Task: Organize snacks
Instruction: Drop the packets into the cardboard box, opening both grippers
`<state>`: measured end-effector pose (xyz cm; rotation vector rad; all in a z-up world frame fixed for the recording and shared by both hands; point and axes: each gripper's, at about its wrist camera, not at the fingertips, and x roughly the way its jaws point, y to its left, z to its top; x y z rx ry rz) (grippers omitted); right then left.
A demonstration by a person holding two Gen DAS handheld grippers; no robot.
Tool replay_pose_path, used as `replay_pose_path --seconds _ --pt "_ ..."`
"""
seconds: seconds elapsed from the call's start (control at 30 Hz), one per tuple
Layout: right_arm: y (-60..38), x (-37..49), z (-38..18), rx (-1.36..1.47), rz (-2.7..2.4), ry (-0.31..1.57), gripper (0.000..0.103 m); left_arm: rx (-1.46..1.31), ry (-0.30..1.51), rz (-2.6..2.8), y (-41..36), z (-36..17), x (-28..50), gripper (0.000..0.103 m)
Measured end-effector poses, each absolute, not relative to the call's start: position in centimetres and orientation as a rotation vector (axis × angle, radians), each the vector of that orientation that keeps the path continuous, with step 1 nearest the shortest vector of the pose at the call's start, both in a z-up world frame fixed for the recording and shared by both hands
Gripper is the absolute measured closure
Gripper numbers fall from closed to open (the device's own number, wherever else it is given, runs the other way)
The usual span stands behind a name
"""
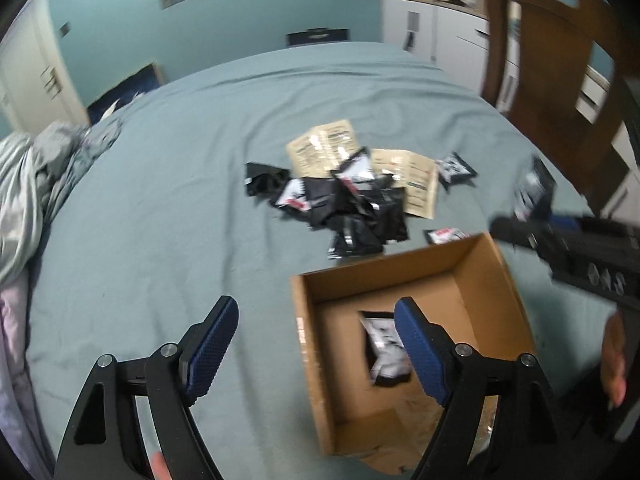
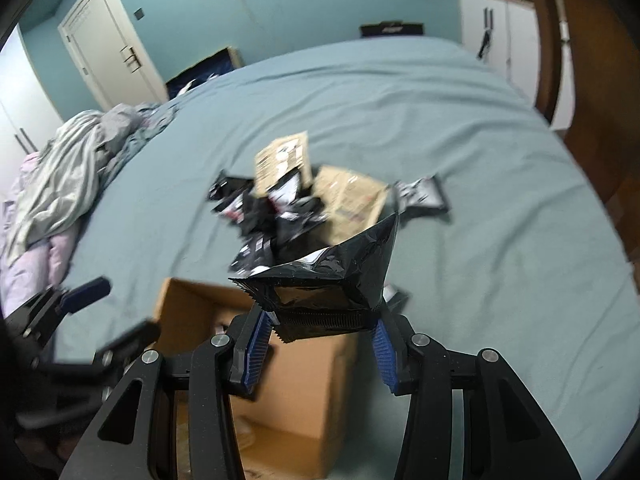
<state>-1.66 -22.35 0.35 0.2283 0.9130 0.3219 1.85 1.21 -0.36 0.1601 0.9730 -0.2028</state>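
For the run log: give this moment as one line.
left gripper: open, empty | right gripper: holding black packet | box: one packet inside

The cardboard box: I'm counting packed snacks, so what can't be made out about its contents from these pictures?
- Left wrist view: the left tool's right finger covers part of the packet in the cardboard box; the near end is cut off by the picture's edge.
- Right wrist view: the right tool and its black packet hide the box's inside.
- Packet print: blurred.
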Motion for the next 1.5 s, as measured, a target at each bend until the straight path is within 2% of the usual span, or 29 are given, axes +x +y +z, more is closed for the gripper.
replay_pose_path --seconds 0.5,0.57,0.63,0.73,0.9,1.07,1.13,1.23,1.37,1.5 --pt "-19.6 -3.5 0.4 0.125 0.427 0.957 0.055 0.128 0.965 -0.098 3.1 -0.2 2.7 0.022" --pt "-19.6 -3.7 0.3 0.147 0.414 0.969 0.046 0.136 0.964 -0.098 3.0 -0.2 2.7 0.022" --pt "-19.6 -4.1 0.5 0.153 0.382 0.955 0.031 0.138 0.966 -0.098 2.9 -0.2 2.7 0.021" --pt "-20.0 -4.5 1.3 0.15 0.337 0.902 0.026 0.135 0.968 -0.096 3.0 -0.2 2.7 0.021" --pt "-19.9 -5.5 2.2 0.11 0.284 0.845 0.024 0.145 0.964 -0.08 3.1 -0.1 2.7 0.021" --pt "-19.5 -7.4 4.8 -0.043 0.181 0.669 0.023 0.173 0.948 -0.063 2.9 -0.1 2.8 0.019" --pt "-19.3 -7.4 5.2 -0.102 0.137 0.656 0.023 0.185 0.942 -0.056 2.7 0.0 2.8 0.019" --pt "-20.0 -6.7 4.9 -0.086 0.093 0.696 0.023 0.184 0.936 -0.054 2.7 0.2 2.9 0.019" --pt "-22.0 -3.3 3.2 0.065 0.116 0.881 0.023 0.17 0.944 -0.059 2.6 0.3 3.2 0.019" --pt "-23.4 -0.6 1.4 0.154 0.051 0.98 0.023 0.17 0.954 -0.067 2.3 0.2 3.4 0.019"
